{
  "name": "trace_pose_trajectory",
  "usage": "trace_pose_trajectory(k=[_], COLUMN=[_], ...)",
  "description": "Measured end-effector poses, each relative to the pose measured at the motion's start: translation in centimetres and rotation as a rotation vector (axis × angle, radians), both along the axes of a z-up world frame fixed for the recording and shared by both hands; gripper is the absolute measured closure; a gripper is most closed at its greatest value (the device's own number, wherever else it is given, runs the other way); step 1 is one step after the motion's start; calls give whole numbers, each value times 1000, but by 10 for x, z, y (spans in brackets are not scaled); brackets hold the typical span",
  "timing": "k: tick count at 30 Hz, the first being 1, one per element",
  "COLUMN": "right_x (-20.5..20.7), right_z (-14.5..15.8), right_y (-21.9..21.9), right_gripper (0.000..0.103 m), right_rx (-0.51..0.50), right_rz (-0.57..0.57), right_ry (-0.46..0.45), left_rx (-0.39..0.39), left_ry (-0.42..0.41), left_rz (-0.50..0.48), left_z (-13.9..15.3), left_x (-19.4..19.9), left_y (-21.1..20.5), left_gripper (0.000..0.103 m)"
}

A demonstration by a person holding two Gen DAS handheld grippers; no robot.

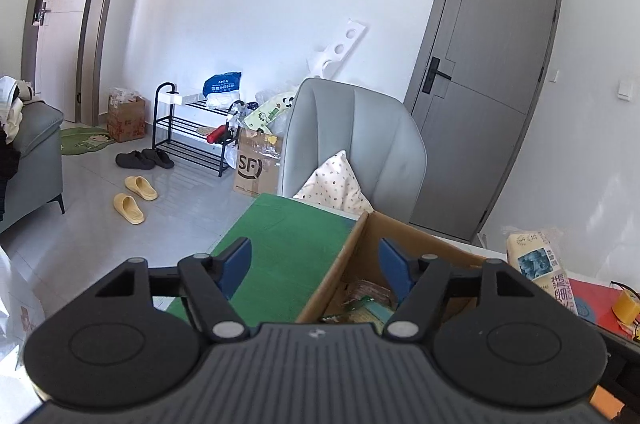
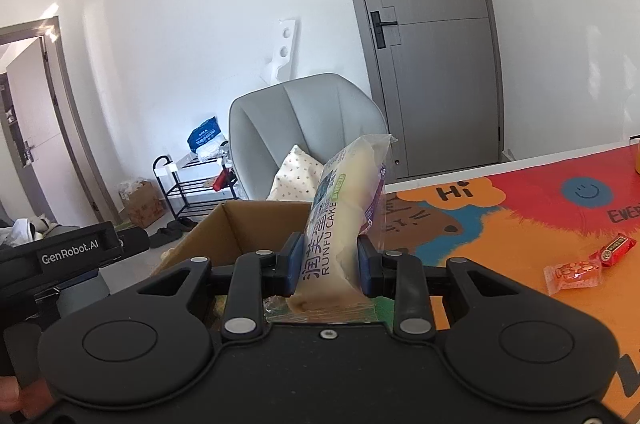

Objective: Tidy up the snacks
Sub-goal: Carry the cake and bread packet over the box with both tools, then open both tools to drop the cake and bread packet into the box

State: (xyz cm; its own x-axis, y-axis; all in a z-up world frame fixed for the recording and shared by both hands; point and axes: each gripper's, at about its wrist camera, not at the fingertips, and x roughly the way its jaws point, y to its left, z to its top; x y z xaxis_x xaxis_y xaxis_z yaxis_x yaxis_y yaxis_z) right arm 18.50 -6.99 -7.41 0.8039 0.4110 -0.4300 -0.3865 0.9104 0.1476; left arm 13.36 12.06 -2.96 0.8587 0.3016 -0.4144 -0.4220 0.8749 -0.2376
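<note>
My right gripper (image 2: 327, 264) is shut on a wrapped Runfu cake (image 2: 344, 208) and holds it upright just in front of the open cardboard box (image 2: 224, 224). The same cake shows at the right of the left wrist view (image 1: 540, 264). My left gripper (image 1: 316, 264) is open and empty above the box's left wall (image 1: 340, 264); several snack packets (image 1: 364, 298) lie inside the box. Two small red-orange snack packets (image 2: 588, 264) lie on the colourful mat (image 2: 520, 224) to the right.
A green mat (image 1: 288, 248) covers the table left of the box. A grey chair (image 1: 360, 144) with a cushion stands behind the table. A yellow object (image 1: 626, 306) sits at the far right. The left gripper's body (image 2: 72, 252) shows in the right wrist view.
</note>
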Motion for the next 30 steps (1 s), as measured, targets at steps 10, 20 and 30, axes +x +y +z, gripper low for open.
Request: trace_pose_trajectory(k=[10, 20, 30], right_x=[-3, -11, -25], right_z=[2, 3, 5], right_y=[19, -16, -45], right_gripper=[54, 51, 45], right_rx=[-13, 21, 31], right_rz=[52, -42, -92], right_ry=[2, 25, 28], left_rx=[-3, 3, 31], left_ry=[22, 17, 38], left_rz=[37, 22, -11], left_z=[0, 2, 4], left_x=[-7, -13, -16], left_y=[10, -1, -24], left_gripper=[24, 21, 10])
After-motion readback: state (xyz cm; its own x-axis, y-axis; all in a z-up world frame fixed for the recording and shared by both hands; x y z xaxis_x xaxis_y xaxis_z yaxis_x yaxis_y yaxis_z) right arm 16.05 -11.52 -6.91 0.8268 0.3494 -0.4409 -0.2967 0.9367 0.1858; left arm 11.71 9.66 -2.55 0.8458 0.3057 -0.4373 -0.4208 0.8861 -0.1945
